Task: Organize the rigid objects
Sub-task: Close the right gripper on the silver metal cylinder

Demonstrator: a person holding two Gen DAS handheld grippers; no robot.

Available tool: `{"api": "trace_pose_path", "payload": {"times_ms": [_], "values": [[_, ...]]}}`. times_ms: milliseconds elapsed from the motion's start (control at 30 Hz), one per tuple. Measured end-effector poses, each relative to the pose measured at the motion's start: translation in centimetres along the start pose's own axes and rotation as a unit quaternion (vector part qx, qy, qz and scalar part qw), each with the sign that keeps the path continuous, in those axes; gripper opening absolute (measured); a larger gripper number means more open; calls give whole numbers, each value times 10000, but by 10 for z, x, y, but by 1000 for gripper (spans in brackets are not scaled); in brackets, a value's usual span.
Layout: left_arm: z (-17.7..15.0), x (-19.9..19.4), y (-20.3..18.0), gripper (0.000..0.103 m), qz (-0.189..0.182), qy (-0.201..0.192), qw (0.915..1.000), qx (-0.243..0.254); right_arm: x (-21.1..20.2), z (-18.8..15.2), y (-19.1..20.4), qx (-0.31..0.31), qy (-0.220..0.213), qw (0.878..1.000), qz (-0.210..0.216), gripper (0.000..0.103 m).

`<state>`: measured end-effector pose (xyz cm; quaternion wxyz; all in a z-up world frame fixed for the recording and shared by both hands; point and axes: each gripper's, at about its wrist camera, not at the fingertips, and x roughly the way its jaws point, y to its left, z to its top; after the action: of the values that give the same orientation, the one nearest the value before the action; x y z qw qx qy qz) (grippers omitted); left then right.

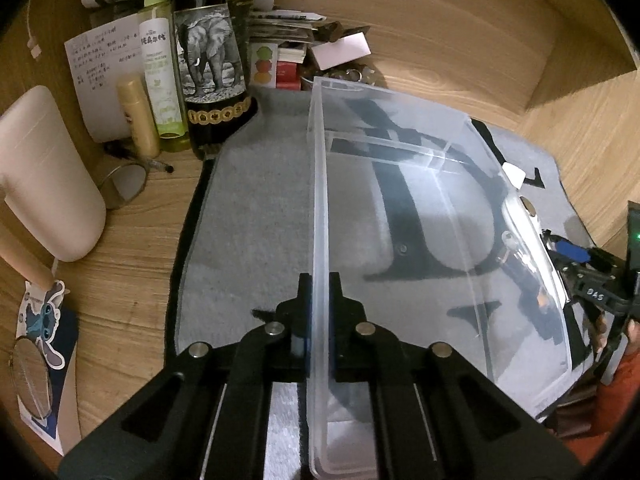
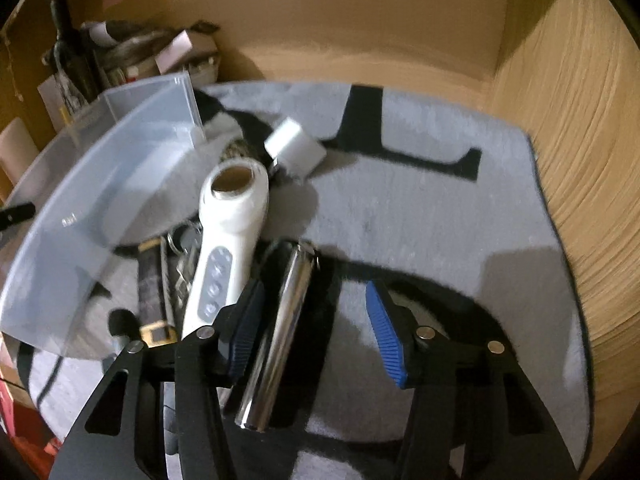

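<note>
Clear bin (image 1: pixel 400 208): on grey mat, rim clenched in my left gripper (image 1: pixel 320 300). Right gripper (image 2: pixel 316 320): jaws released, straddling chrome tube (image 2: pixel 280 328) just right of bin. Advice: centre, then close squarely.

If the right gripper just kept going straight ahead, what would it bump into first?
Probably nothing soon. The open right gripper points across bare grey rug; the silver tube lies by its left finger, so it might brush that. Depth is unclear.
</note>
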<state>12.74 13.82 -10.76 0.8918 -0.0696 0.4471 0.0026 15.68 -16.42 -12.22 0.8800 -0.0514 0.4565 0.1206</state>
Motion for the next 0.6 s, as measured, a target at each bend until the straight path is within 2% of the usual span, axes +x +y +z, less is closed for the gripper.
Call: {"api": "trace_pose_path", "payload": {"times_ms": [100, 167, 233, 367, 467, 600], "values": [[-1, -1, -1, 6, -22, 4, 10000, -7, 3, 0, 3, -102, -39, 9999, -17, 34], [-2, -2, -3, 6, -27, 5, 10000, 5, 5, 1, 5, -171, -72, 9998, 31, 22], [-3, -3, -5, 6, 3, -5, 10000, 44, 5, 1, 7, -205, -113, 9997, 34, 17], [-3, -6, -5, 6, 14, -70, 10000, 67, 2, 2, 7, -212, -188, 9996, 73, 15], [-1, -12, -7, 6, 51, -187, 9997, 112, -7, 2, 9, -226, -379, 9990, 61, 10], [2, -11, -9, 6, 123, -217, 9994, 229, -20, 5, 9, -226, -633, 9977, 24, 10]]}}
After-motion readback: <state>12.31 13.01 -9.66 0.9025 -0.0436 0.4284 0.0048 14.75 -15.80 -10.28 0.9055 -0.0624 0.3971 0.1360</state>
